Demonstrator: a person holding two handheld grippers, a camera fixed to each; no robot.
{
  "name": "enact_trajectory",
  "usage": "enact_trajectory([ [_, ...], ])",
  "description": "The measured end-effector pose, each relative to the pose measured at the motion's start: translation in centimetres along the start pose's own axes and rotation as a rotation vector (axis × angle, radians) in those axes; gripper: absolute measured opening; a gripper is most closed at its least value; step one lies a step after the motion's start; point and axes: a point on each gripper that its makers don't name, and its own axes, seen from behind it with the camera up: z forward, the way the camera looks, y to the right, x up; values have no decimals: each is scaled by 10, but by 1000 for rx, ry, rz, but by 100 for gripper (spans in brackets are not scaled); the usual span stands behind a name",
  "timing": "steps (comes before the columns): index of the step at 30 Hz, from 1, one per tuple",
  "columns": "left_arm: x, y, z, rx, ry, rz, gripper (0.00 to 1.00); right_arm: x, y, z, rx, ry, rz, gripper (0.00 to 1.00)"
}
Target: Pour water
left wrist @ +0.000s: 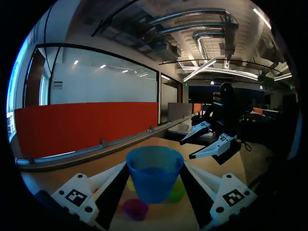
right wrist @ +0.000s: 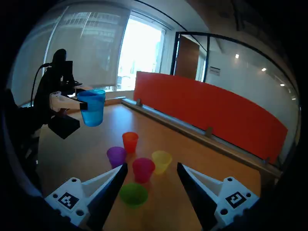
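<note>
Blue cup (left wrist: pixel 154 181): lower it before tipping, then tilt slowly with the rim close over one small cup (magenta cup (right wrist: pixel 143 169) looks central). It holds water and sits clamped between both left gripper (left wrist: pixel 154 165) fingers, raised well above the cluster. Right gripper (right wrist: pixel 152 165) hangs wide and empty.

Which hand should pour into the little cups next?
Left. The left gripper grips the blue cup, lifted off the table near the little cups. The right gripper is open and holds nothing.
</note>
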Motion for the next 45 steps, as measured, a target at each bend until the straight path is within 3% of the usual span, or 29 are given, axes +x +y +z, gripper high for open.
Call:
enact_trajectory([
  [15,12,-16,-3,42,-1,18,86,-35,-17,11,51,-65,-11,100],
  [33,17,-42,-16,103,-16,35,86,-99,-44,34,150,-195,41,99],
  [45,11,-52,-19,121,-24,38,85,-128,-47,41,160,-262,63,99],
])
